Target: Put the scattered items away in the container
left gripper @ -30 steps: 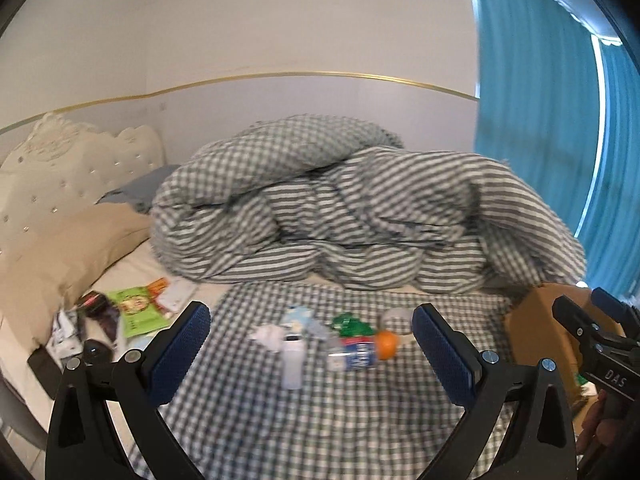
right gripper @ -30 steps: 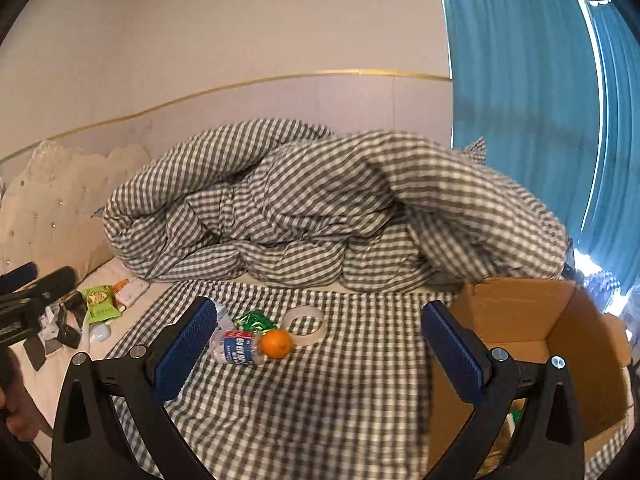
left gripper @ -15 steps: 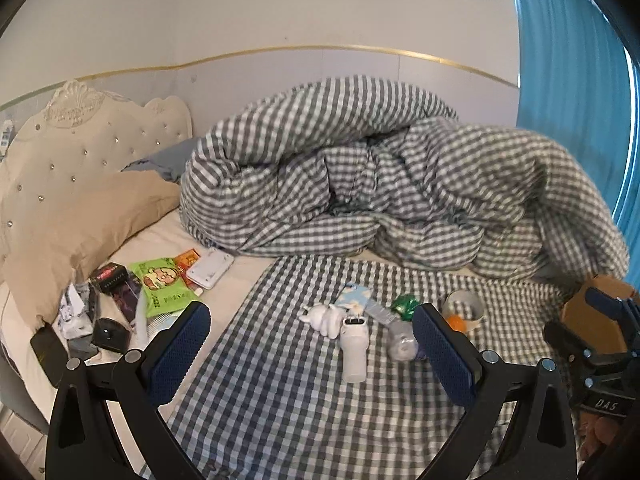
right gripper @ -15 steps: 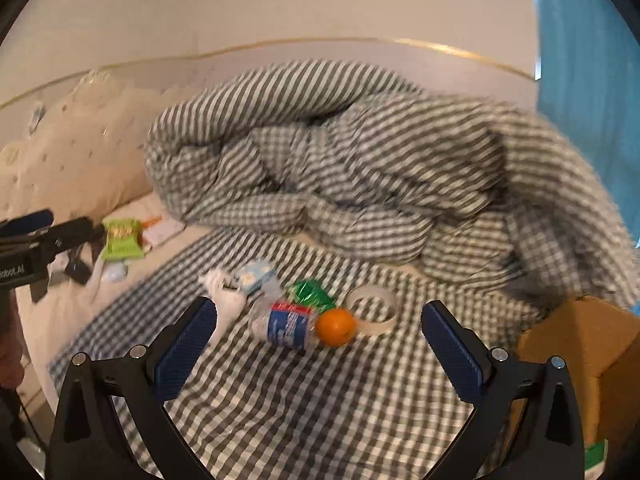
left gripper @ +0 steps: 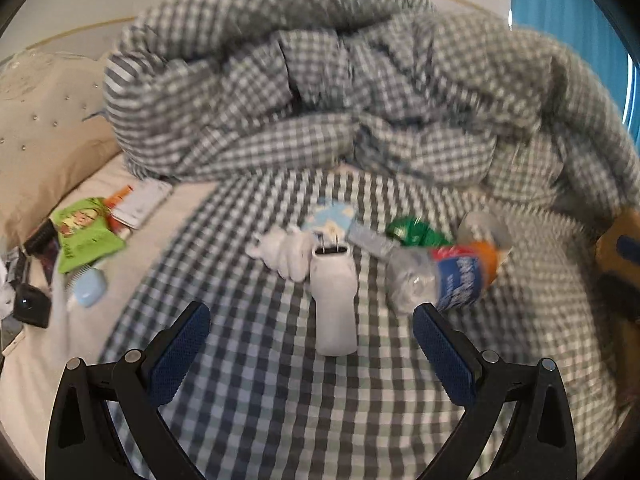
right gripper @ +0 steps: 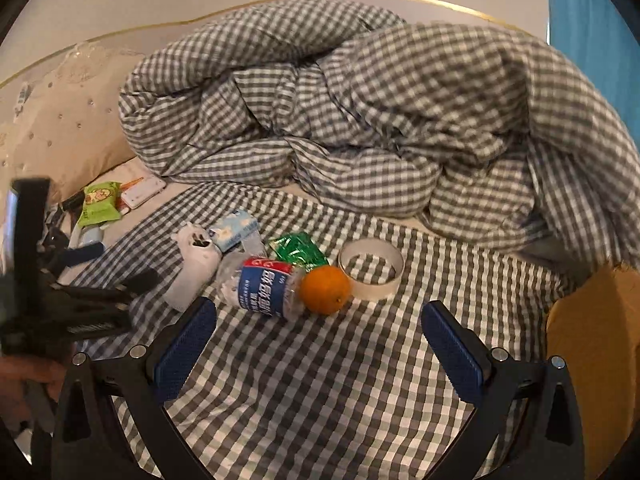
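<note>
Scattered items lie on the checked sheet: a white charger plug [left gripper: 335,304] [right gripper: 192,272], a crushed water bottle [left gripper: 436,280] [right gripper: 264,286], an orange [right gripper: 325,290], a tape roll [right gripper: 370,268], a green packet [right gripper: 298,250], a tissue pack [right gripper: 234,230] and a white crumpled thing [left gripper: 282,250]. The cardboard box [right gripper: 592,344] sits at the right edge. My left gripper [left gripper: 312,352] is open, just short of the plug. My right gripper [right gripper: 320,344] is open, just short of the bottle and orange.
A bunched checked duvet [right gripper: 360,120] fills the back. A beige pillow [left gripper: 44,128] and padded headboard stand at left. A green snack bag [left gripper: 84,236], a white device [left gripper: 138,206] and dark small items lie on the bare mattress at left.
Both grippers have moved forward and down toward the pile of items. The left one now frames the white plug. The box has slid to the right edge of both views.
</note>
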### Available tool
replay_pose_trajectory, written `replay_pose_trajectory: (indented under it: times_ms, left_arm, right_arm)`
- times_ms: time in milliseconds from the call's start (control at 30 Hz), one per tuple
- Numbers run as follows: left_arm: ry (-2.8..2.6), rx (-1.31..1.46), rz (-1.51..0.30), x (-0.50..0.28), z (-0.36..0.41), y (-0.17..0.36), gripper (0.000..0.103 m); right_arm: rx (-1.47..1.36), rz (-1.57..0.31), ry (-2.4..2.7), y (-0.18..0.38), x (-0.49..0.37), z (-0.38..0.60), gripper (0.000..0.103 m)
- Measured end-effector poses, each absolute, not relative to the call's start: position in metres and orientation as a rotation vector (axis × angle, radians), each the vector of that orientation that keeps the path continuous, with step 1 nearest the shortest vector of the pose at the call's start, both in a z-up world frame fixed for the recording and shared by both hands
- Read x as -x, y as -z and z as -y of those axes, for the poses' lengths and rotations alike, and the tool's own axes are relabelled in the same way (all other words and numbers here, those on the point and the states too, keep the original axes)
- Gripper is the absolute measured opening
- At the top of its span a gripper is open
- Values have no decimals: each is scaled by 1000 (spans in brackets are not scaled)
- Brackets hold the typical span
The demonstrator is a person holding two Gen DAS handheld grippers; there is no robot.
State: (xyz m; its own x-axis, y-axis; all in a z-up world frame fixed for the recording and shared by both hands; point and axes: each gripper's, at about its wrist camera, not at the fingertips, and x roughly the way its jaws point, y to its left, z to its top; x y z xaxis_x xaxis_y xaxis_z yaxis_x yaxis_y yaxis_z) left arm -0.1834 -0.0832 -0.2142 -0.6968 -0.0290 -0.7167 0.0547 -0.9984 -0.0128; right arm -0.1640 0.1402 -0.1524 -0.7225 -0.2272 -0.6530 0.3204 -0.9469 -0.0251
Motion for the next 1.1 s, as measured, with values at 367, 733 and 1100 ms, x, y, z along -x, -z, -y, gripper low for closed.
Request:
replay_pose_trajectory:
  times_ms: [367,733,1100]
  left_arm:
    - [2745,-1386,-118,221,77,276,50]
    - [2784,-1353,-107,216,75,272,32]
    - [2803,-1289,-153,205,89,248,32]
  right_arm:
    - [-1058,-203,2664,181,190,-151,103]
    - [-1203,-246,2582,233,243,-144,82]
    - [-1259,-160,2526,255,268,-130,66]
